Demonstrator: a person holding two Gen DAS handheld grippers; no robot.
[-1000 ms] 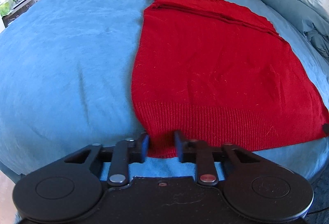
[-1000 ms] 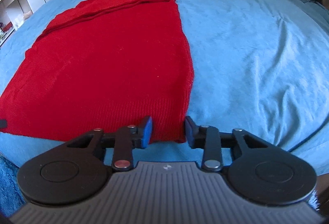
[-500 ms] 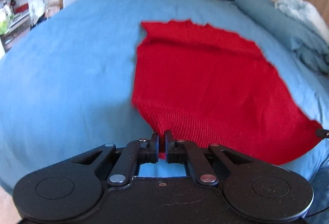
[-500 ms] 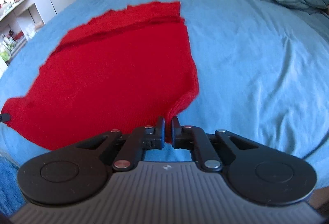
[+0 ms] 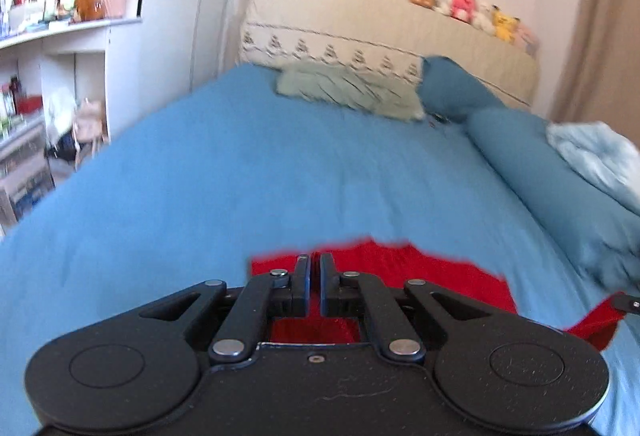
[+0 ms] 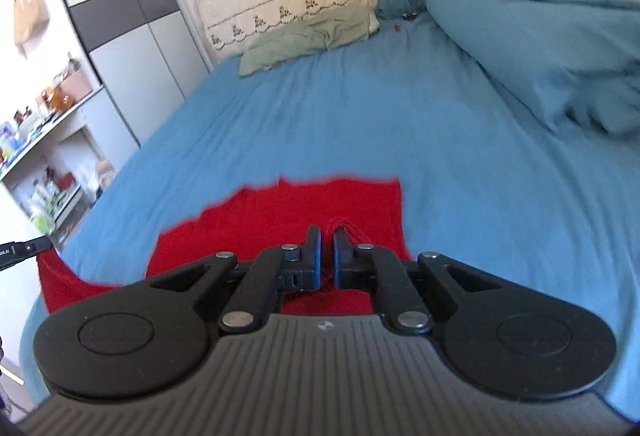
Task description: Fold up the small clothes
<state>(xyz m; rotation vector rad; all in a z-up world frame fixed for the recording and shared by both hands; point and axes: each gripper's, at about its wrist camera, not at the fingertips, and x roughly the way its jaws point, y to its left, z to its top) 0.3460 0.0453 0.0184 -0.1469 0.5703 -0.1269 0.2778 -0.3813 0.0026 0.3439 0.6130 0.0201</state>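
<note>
A red knit sweater [image 5: 420,272] lies on the blue bed, with its near hem lifted off the sheet. My left gripper [image 5: 315,268] is shut on the hem's left corner. My right gripper [image 6: 326,244] is shut on the hem's right corner; the sweater [image 6: 312,204] spreads ahead of and below it. Most of the sweater is hidden under the gripper bodies. The right gripper's tip shows at the right edge of the left wrist view [image 5: 628,303], and the left gripper's tip shows at the left edge of the right wrist view [image 6: 24,249].
The blue bed sheet [image 5: 280,176] stretches ahead to a green pillow [image 5: 352,92] and a beige headboard [image 5: 380,32]. A rolled blue duvet [image 6: 540,48] lies along the right side. White shelves with clutter [image 5: 36,84] stand to the left.
Both grippers closed on the hem corners, then lifted and carried the hem forward toward the headboard. Both views now look higher up the bed.
</note>
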